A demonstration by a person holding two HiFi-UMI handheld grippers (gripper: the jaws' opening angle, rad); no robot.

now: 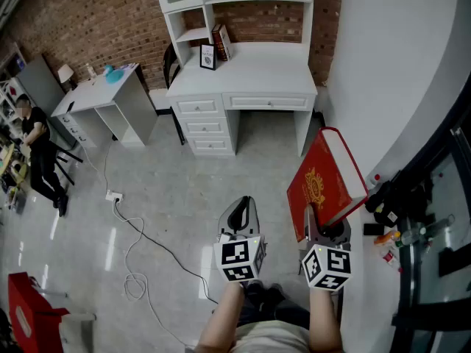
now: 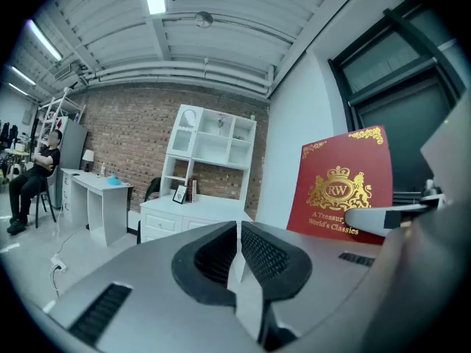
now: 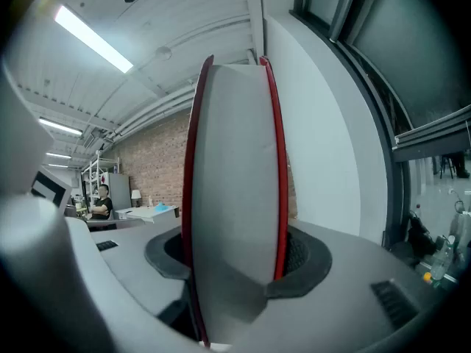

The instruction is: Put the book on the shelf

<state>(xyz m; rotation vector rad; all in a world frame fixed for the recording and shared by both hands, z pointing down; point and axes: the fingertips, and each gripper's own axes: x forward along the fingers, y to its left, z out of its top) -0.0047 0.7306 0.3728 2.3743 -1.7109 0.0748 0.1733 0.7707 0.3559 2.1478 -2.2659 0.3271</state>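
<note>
Right gripper (image 1: 324, 234) clamps the thick red gold-crested hardcover book (image 1: 322, 190) by its lower end, left gripper (image 1: 241, 213) closed & empty, white shelf unit (image 1: 193, 34) well ahead; top-heavy hold could let it tilt/slip w/ a jolt.

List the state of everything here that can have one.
red book: closed, gripped across its covers.
right gripper: shut on the red book.
left gripper: jaws together, empty.
desk drawers: all closed.
</note>
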